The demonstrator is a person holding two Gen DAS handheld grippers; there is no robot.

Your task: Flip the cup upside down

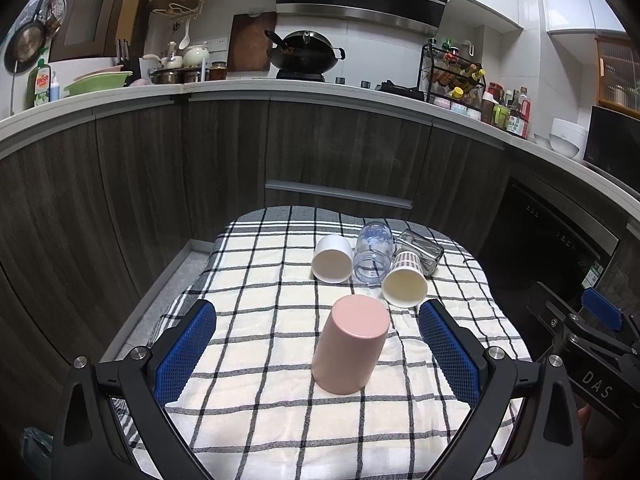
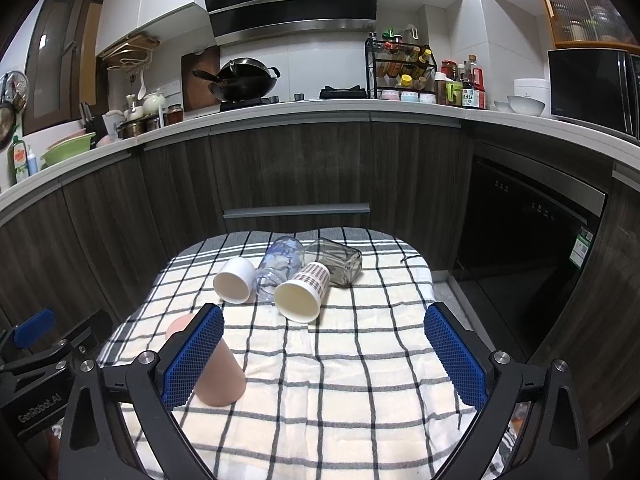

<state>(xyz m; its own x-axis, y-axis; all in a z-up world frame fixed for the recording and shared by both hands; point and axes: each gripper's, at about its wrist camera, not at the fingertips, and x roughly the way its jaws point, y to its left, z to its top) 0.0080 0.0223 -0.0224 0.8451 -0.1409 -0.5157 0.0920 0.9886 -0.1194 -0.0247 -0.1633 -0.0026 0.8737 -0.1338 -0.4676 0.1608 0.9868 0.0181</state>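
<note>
A pink cup [image 1: 350, 344] stands upside down on the checked cloth [image 1: 260, 420], its closed base up. My left gripper [image 1: 316, 344] is open, its blue pads on either side of the cup and apart from it. In the right wrist view the pink cup [image 2: 222, 376] is partly hidden behind my left pad. My right gripper [image 2: 324, 352] is open and empty over the cloth [image 2: 340, 400]. The right gripper also shows at the right edge of the left wrist view [image 1: 592, 332].
Behind the pink cup lie a white cup [image 1: 332, 258], a clear plastic bottle [image 1: 374, 252], a patterned paper cup [image 1: 404, 280] and a glass jar [image 1: 420, 250], all on their sides. Dark kitchen cabinets [image 1: 224, 168] and a counter stand behind the table.
</note>
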